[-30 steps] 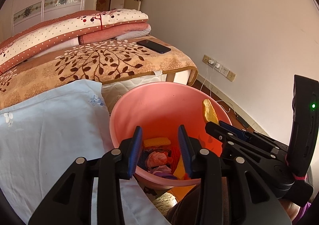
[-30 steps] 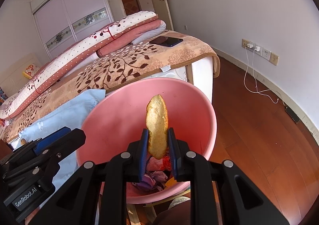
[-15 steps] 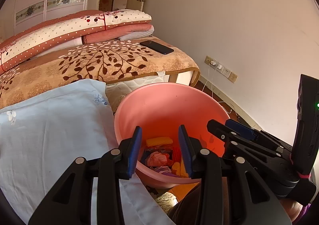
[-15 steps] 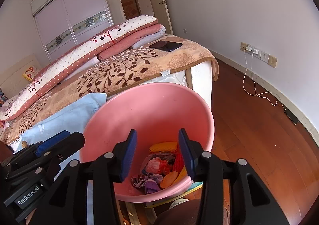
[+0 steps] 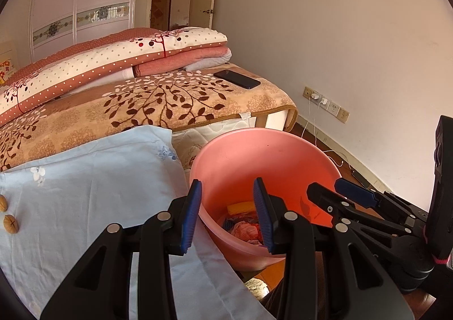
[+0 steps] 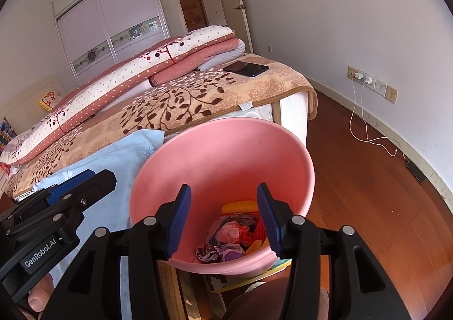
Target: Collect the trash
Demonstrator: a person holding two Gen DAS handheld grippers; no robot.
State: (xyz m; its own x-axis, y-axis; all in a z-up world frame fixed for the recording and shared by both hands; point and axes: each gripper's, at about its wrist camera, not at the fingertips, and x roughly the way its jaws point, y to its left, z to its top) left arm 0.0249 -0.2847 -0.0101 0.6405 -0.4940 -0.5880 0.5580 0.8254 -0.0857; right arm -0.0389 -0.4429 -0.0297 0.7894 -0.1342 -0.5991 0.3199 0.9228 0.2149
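Brown leaf-print blanket (image 5: 158,110) covers the bed; a pale blue sheet (image 5: 93,178) lies soft over its near part. Pink plastic bucket (image 6: 226,150), smooth and rigid, sits just beside the bed, trash (image 6: 235,235) at its bottom: crumpled wrappers, probably light, best pinched at a fold. Two walnuts (image 5: 8,215) on the sheet: hard, round, likely to roll. Left gripper (image 5: 228,215) apart, empty. Right gripper (image 6: 223,218) opening over the bucket, nothing between.

Black phone (image 5: 236,79) lying on the leafy bed blanket (image 5: 158,104) (folded quilts (image 5: 113,62) behind), 2 chargers (image 6: 363,78) plugged in.
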